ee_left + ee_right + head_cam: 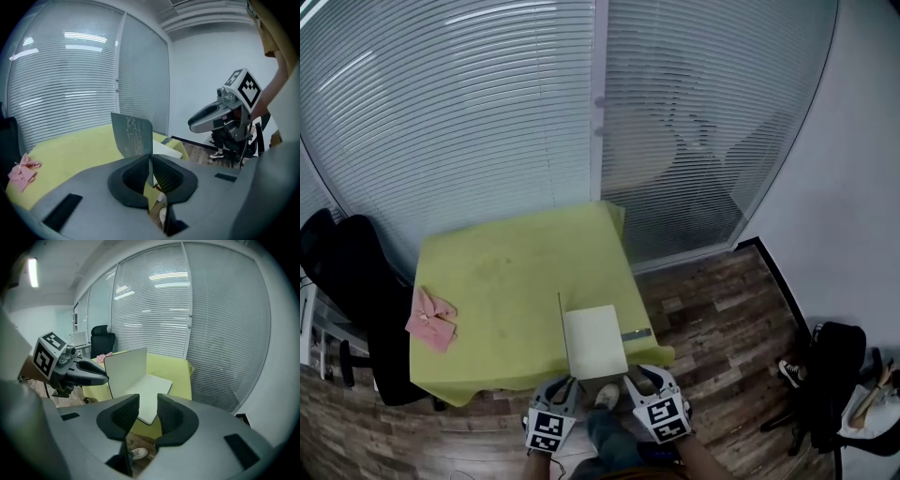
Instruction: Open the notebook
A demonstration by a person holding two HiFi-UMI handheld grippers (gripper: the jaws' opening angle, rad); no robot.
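Note:
The notebook [596, 341] lies at the near edge of the yellow-green table [506, 267], its white pages showing. Its grey cover [132, 135] stands upright along the left side; the right gripper view shows its pale inner face [124, 371]. My left gripper [151, 169] is shut on the cover's lower near edge, which runs between the pads. In the head view the left gripper [565, 387] sits at the notebook's near left corner. My right gripper [147, 416] hovers open just short of the notebook's near edge with nothing between its jaws; it appears in the head view [639, 381] too.
A pink folded cloth [431, 319] lies at the table's left edge. A small silver strip [636, 334] rests right of the notebook. A black office chair [347, 267] stands left of the table. Blinds and glass wall lie behind; a dark bag [834, 375] is on the floor at right.

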